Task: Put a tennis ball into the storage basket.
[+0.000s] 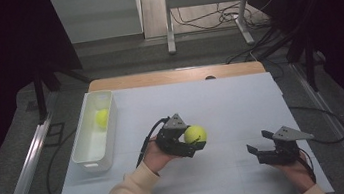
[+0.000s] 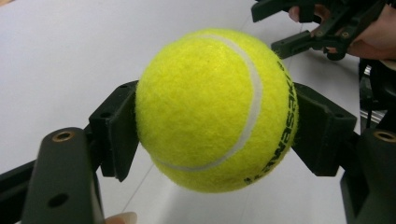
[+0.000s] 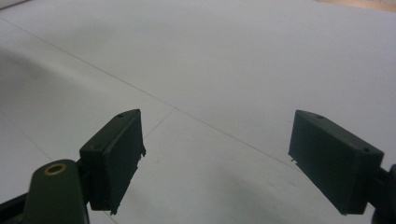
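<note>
- The tennis ball (image 1: 195, 134) sits clamped between the left gripper's (image 1: 192, 140) pads, lifted off the white table (image 1: 221, 105).
- The right gripper (image 1: 259, 142) rests spread and empty, well apart.
- A white bin (image 1: 95, 132) holding another ball (image 1: 101, 118) stands at the left; grey floor surrounds.

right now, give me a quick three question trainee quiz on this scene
1. What does the left gripper hold?
2. True or false: the right gripper has its fingers closed on a ball.
3. Where is the second tennis ball? A on the table B in the white bin C on the floor

Key: 1 a yellow tennis ball; 2 false, open and empty; 3 B
</note>
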Available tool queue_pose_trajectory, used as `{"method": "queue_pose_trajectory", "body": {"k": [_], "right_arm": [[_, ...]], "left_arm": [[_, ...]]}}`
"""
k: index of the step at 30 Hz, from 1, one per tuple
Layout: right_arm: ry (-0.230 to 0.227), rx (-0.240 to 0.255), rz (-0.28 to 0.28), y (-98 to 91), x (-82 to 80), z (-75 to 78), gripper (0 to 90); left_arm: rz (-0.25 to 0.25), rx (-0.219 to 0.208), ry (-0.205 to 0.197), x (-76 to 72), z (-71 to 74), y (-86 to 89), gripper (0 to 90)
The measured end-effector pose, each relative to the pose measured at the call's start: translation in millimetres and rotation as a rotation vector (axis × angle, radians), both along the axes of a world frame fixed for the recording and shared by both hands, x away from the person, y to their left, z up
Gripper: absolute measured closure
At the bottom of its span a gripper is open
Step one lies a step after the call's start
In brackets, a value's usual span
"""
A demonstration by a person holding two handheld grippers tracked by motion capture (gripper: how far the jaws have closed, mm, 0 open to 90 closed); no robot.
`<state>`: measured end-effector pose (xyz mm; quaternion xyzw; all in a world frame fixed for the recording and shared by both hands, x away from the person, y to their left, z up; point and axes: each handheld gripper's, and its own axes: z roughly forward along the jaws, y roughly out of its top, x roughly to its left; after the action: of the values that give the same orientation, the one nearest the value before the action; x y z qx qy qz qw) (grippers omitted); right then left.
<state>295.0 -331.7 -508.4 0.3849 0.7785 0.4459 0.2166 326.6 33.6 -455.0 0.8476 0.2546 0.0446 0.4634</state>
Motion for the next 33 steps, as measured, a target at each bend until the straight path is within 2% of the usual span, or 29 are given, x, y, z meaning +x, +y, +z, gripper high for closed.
{"method": "queue_pose_trajectory", "body": {"k": [8,14,33], "right_arm": [[0.000,0.000,-0.002,0.2,0.0,0.1,18.2],[0.000,0.003,-0.001,-0.1,0.1,0.2,18.2],[0.002,-0.002,-0.005,0.3,0.3,-0.1,18.2]], "left_arm": [[0.038,-0.017,-0.006,3.9,5.5,13.8,25.7],[0.060,-0.026,-0.018,2.7,10.6,25.2,25.7],[0.139,-0.050,-0.020,-2.3,16.4,63.5,25.6]]}}
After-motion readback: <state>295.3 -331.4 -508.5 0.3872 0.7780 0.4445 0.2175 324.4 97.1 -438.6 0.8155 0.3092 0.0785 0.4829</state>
